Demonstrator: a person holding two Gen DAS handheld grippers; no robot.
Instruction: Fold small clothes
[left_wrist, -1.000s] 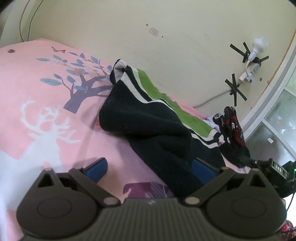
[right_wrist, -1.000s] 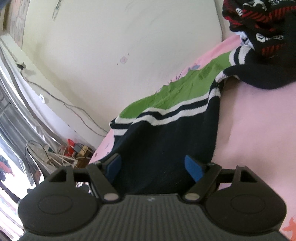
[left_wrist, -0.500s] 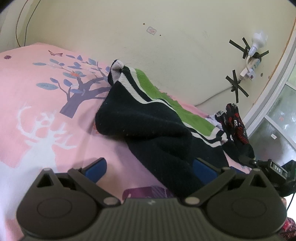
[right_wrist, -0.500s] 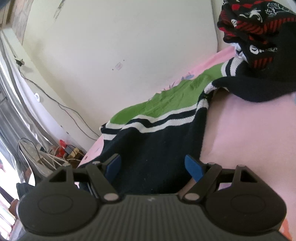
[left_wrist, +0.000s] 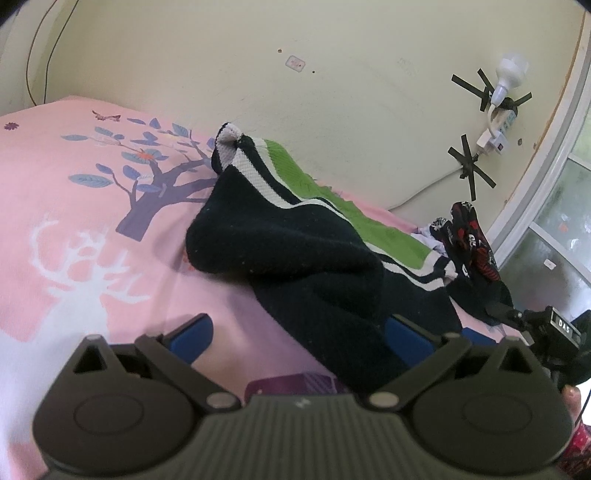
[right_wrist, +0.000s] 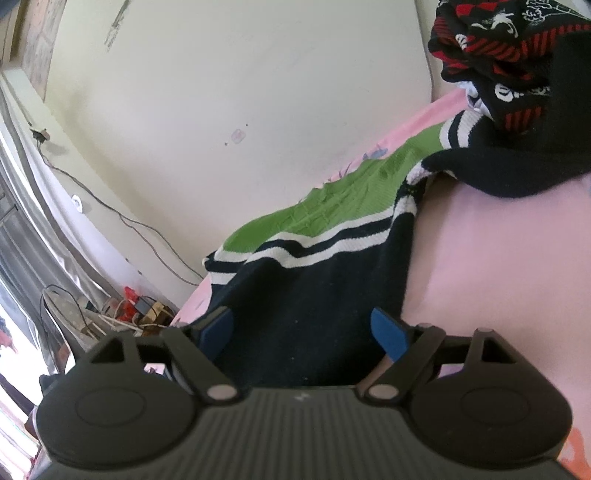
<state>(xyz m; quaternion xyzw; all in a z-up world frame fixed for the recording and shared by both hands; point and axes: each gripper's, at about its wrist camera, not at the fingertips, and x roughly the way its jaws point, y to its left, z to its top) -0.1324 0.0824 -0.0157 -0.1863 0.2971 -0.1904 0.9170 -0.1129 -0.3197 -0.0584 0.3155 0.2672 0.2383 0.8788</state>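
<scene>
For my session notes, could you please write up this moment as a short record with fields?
surface: pink bedsheet with tree and deer print
garment in work: navy sweater with green and white stripes, partly folded, lying flat
other clothes: black and red garment bunched beyond it
left gripper: open, sweater edge between its fingers
right gripper: open, navy fabric between its fingers, not pinched
backdrop: cream wall with taped bulb
</scene>
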